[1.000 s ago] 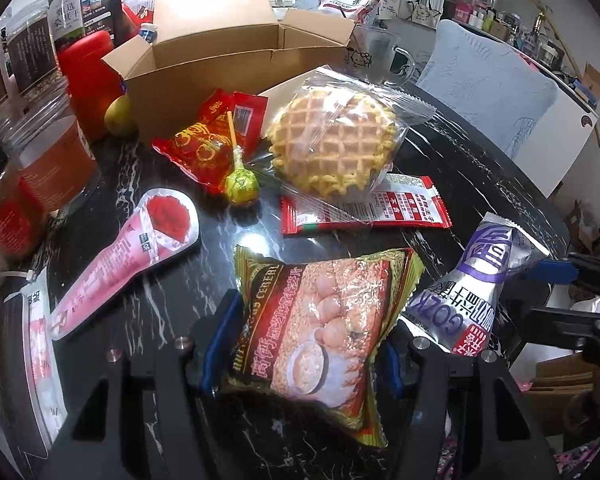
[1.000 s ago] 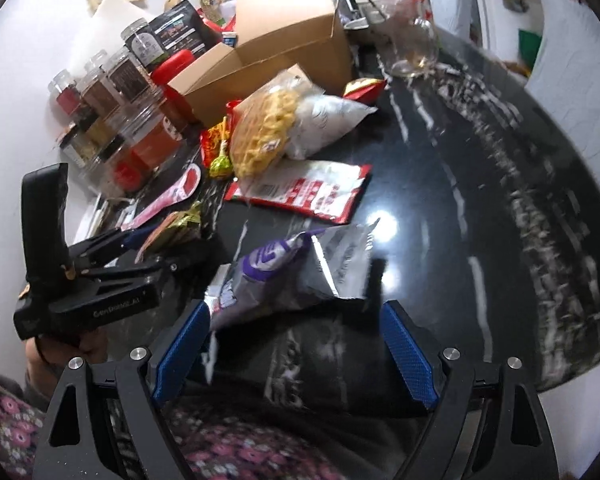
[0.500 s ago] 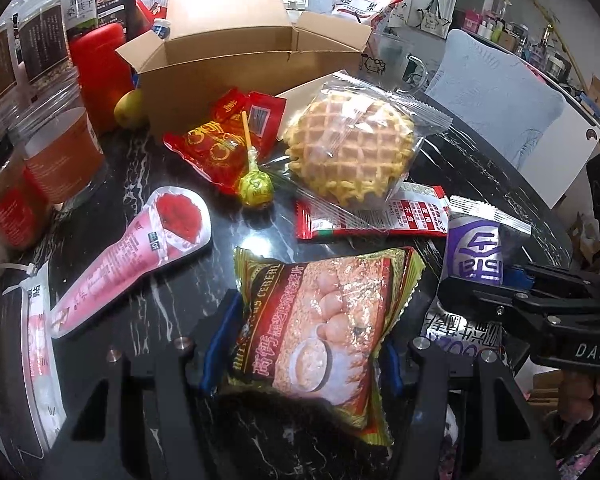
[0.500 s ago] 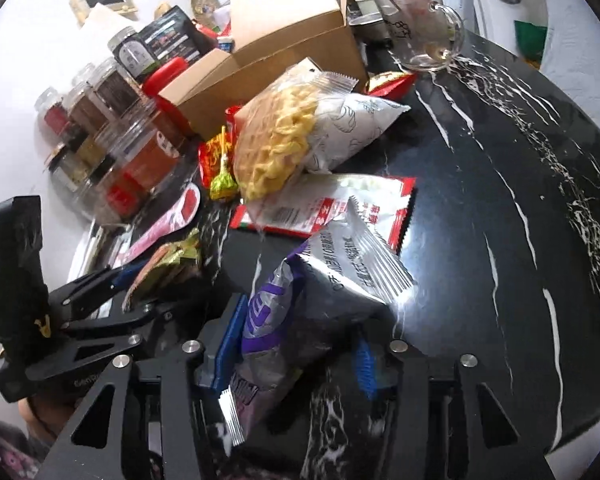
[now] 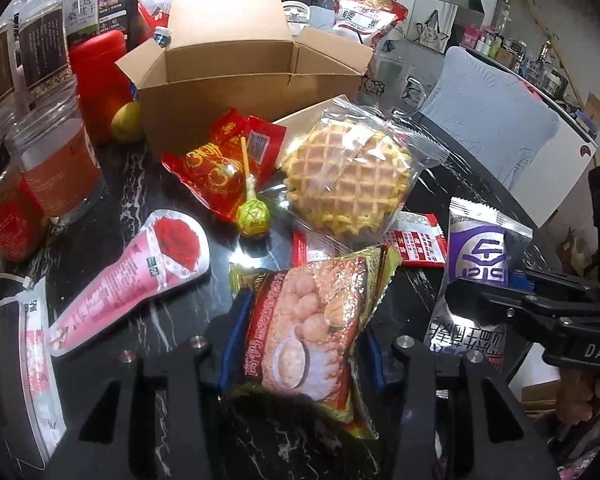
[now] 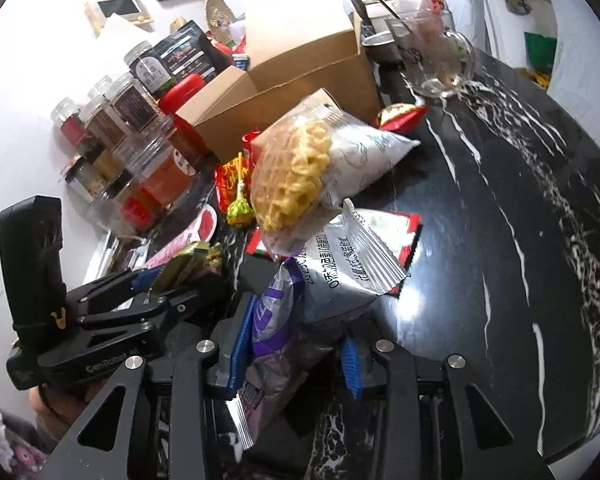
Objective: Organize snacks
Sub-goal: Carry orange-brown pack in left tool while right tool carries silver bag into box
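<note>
Blue pads of the left gripper (image 5: 300,344) are seen pressed against both sides of a cereal packet (image 5: 308,320), and its jaws are closing on it; the packet is tilted with its far end raised off the black marble table (image 6: 500,200). A silver and purple packet (image 6: 300,300) is squeezed between the pads of the right gripper (image 6: 296,356), whose jaws are likewise closing, and its crimped top is pointed up and away. Just beyond both packets a flat red and white sachet (image 5: 420,240) is partly covered by a bagged waffle (image 5: 346,176). A lollipop (image 5: 252,216) is laid on a red wrapper (image 5: 216,164), and a pink pouch (image 5: 140,272) lies left of it. Behind these an open cardboard box (image 5: 240,76) is found, flanked by jars (image 5: 56,160) on the left.
</note>
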### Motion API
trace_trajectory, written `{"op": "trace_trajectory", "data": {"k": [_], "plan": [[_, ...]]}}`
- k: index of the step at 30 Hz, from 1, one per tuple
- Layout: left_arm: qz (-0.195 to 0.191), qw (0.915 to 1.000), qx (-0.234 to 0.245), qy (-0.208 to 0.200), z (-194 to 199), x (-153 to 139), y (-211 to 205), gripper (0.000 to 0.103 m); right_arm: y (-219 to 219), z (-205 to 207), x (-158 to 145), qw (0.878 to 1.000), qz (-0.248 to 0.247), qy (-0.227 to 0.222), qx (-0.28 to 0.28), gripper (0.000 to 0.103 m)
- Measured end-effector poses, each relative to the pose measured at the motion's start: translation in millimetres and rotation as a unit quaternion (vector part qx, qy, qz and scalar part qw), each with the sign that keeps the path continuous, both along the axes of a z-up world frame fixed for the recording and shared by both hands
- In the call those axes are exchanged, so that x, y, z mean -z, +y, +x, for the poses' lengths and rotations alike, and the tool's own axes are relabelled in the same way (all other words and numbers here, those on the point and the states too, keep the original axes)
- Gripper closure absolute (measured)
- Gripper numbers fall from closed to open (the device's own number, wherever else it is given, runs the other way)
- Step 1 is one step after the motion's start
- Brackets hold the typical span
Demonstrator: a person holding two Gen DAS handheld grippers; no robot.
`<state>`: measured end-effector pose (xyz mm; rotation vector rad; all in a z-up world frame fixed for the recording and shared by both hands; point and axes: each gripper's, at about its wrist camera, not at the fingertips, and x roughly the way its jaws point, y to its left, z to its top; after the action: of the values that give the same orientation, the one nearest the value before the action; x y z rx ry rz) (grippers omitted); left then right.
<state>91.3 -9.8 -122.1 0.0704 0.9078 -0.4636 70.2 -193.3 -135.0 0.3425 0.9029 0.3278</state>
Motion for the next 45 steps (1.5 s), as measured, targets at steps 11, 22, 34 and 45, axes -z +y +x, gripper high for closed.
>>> {"op": "trace_trajectory", "data": {"k": [11,22,34,45], "plan": [[-0.026,0.9983,-0.003,-0.052,-4.2,-45.6,8.6,0.060,5.9,12.1,-28.4,0.999,0.008,-0.032,-0.033,0.065],[-0.047,0.9891,0.008,-0.139,20.3,-104.1,4.0,0.060,10.9,46.4,-84.3,0.993,-0.035,-0.102,-0.041,0.065],[-0.079,0.9791,-0.007,-0.187,87.1,-145.1,-8.1,0.060,-1.7,107.7,-146.3,0.982,-0.053,-0.178,-0.025,0.065],[-0.085,0.9757,-0.045,-0.197,164.8,-157.9,-19.0,0.060,-5.1,183.8,-168.5,0.976,-0.082,-0.200,-0.014,0.065]]}}
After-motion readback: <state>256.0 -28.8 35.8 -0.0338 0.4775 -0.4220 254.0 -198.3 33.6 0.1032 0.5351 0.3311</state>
